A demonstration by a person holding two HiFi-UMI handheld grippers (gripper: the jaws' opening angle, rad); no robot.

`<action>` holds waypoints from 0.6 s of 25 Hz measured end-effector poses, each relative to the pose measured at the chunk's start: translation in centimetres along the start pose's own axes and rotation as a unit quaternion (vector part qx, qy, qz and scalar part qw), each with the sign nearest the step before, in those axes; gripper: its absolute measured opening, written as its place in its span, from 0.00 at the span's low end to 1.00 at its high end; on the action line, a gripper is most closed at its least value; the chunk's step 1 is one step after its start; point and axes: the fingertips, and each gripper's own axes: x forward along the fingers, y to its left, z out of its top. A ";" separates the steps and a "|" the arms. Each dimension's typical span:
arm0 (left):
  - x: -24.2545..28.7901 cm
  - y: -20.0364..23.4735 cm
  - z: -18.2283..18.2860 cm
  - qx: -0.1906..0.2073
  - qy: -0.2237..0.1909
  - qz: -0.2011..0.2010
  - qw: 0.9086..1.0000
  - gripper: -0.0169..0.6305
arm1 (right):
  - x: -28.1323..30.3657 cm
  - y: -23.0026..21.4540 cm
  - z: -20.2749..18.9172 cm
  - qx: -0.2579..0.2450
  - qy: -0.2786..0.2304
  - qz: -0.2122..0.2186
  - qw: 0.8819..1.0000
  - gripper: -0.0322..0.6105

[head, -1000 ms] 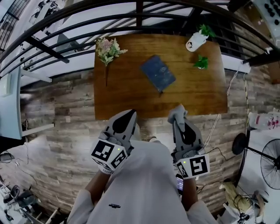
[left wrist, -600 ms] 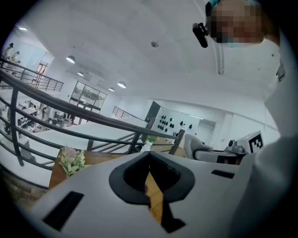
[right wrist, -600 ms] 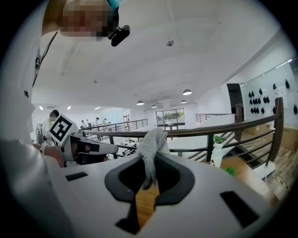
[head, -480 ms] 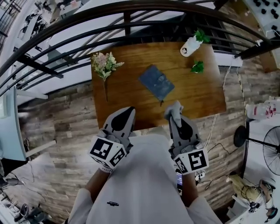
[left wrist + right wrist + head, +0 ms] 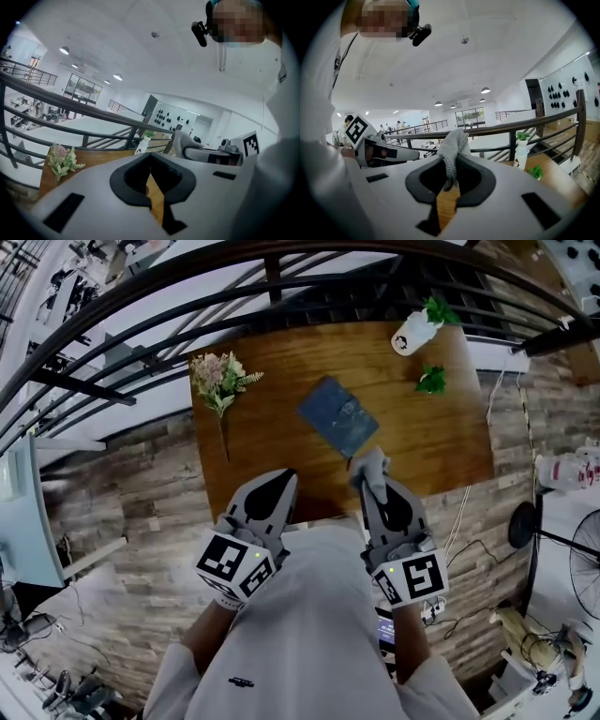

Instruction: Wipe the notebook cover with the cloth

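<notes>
R gripper [image 5: 449,174] clamped tight on grey knit cloth [image 5: 453,144]: jaws closed on its lower end, rest bunched above the tips. In head view, cloth poking fwd over near edge of wooden table [image 5: 267,451]. L gripper [image 5: 150,169] pinched closed w/ nothing between, tips meeting; held low at near table edge, left of R gripper, the two apart. Dark blue notebook [image 5: 338,415] flat at table centre, turned diagonal, near corner just beyond cloth; contact not clear. Dried flower sprig [image 5: 221,379] at far-left corner. White bottle vase [image 5: 415,331] w/ green sprig at far right, small green plant [image 5: 431,381] near it. Black railing [image 5: 281,296] beyond table.
</notes>
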 end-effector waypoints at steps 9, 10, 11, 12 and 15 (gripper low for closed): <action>5.2 2.7 -1.3 -0.028 0.017 0.034 0.999 0.05 | 5.7 -3.1 -1.6 0.043 -0.002 0.034 0.998 0.11; 5.7 3.1 -1.5 -0.029 0.020 0.038 0.999 0.05 | 6.3 -3.5 -2.0 0.048 0.001 0.035 0.998 0.11; 6.1 3.5 -1.8 -0.031 0.023 0.041 0.998 0.05 | 6.9 -3.9 -2.4 0.055 0.004 0.036 0.998 0.11; 6.5 3.9 -2.1 -0.033 0.028 0.046 0.998 0.05 | 7.4 -4.2 -2.9 0.061 0.007 0.037 0.997 0.11; 7.6 5.6 -3.4 -0.044 0.040 0.060 0.996 0.05 | 9.3 -5.1 -4.4 0.077 0.017 0.043 0.996 0.11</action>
